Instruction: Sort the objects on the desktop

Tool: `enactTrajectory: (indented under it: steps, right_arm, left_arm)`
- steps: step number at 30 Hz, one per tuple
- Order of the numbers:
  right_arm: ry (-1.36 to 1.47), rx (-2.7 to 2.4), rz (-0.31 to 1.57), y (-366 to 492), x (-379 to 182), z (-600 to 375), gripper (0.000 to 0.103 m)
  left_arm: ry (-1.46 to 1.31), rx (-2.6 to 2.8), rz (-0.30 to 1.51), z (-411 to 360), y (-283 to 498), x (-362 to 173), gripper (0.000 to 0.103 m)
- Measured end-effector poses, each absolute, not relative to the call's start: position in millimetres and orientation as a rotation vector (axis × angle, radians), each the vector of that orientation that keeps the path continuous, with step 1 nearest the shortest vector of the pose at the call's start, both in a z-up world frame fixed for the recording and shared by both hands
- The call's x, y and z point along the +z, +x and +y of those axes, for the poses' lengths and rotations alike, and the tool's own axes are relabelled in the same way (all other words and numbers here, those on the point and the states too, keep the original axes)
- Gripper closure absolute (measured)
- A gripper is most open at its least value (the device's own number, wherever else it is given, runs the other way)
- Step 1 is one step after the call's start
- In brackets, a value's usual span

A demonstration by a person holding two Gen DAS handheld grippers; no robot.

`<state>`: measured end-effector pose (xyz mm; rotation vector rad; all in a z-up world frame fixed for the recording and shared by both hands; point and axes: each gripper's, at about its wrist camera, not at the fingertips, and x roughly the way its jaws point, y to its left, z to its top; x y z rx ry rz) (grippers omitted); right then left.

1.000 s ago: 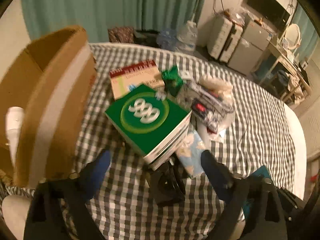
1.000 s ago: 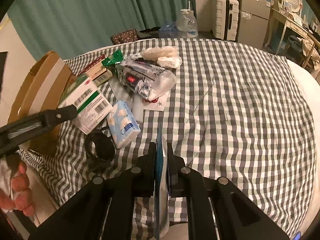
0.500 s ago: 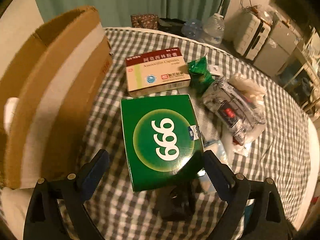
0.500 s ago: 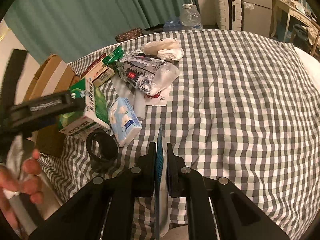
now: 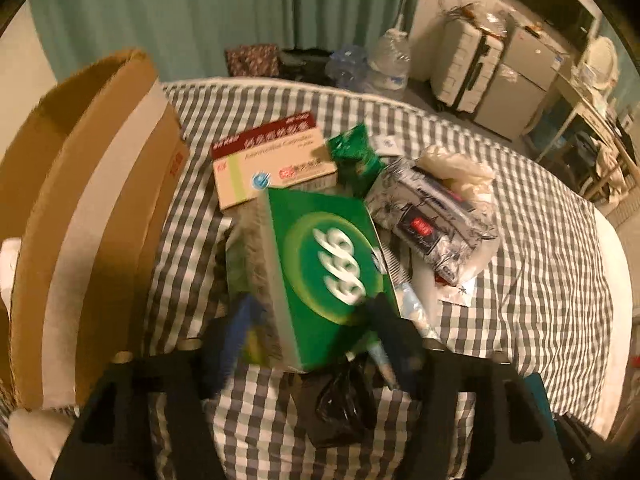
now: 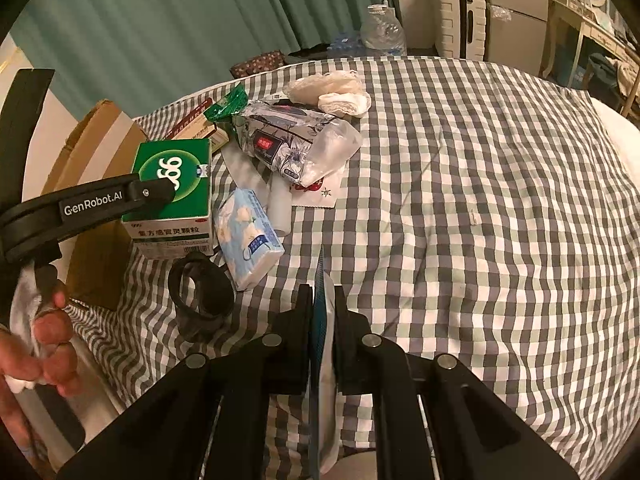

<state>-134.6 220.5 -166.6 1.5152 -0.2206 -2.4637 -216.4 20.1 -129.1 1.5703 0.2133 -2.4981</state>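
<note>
A green "999" medicine box (image 5: 320, 276) stands tilted on the checked cloth, also in the right wrist view (image 6: 172, 196). My left gripper (image 5: 312, 320) is closed around it, one blue finger (image 5: 240, 328) on its left side and one on its green face. My right gripper (image 6: 322, 304) is shut on a thin flat blue-and-white packet (image 6: 320, 320), held on edge above the cloth. A red-and-white medicine box (image 5: 272, 160), a green sachet (image 5: 354, 152), a tissue pack (image 6: 248, 240) and a patterned pouch (image 5: 432, 220) lie nearby.
An open cardboard box (image 5: 80, 200) stands at the left edge of the bed. A black ring-shaped object (image 6: 200, 292) lies in front of the green box. Checked cloth (image 6: 480, 200) stretches to the right. Suitcases and water bottles stand behind.
My left gripper's fingers have closed in from wide open onto the green box, which has tipped up onto its side. The right gripper holds its packet as before.
</note>
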Motion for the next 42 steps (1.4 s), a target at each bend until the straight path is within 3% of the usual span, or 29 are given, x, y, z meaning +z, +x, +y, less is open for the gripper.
enactTrajectory:
  steps: [4, 8, 13, 14, 16, 19, 25, 32, 38, 42]
  right_arm:
    - [1.524, -2.463, -0.224, -134, -168, 222, 0.094]
    - [1.528, -2.451, -0.246, -136, -170, 224, 0.094]
    - [1.531, -2.434, -0.264, -137, -172, 224, 0.094]
    - [1.53, -2.433, -0.265, -137, -172, 224, 0.094]
    - [1.53, -2.431, -0.264, -137, -173, 224, 0.094]
    - [1.524, -2.445, -0.251, -136, -171, 222, 0.094]
    - [1.452, -2.533, -0.191, -126, -149, 219, 0.094]
    - [1.327, -2.561, -0.266, -100, -93, 210, 0.094]
    - [1.202, -2.522, -0.244, -81, -34, 171, 0.094]
    - [1.128, -2.469, -0.182, -81, -1, 123, 0.094]
  left_arm:
    - [1.571, -2.464, 0.206, 27, -217, -131, 0.014]
    - [1.567, -2.426, 0.088, 40, -226, -138, 0.007]
    - [1.619, -2.344, -0.009, 39, -237, -165, 0.006]
    - [1.644, -2.338, 0.018, 35, -236, -171, 0.007]
    - [1.635, -2.356, 0.064, 28, -230, -176, 0.026]
    - [1.627, -2.408, 0.052, 21, -220, -173, 0.025]
    - [1.535, -2.552, 0.024, 11, -188, -130, 0.025]
    - [1.308, -2.742, -0.049, -1, -140, -48, 0.025]
    - [1.151, -2.805, -0.02, -52, -107, 12, 0.025]
    - [1.103, -2.793, 0.016, -102, -97, 25, 0.025]
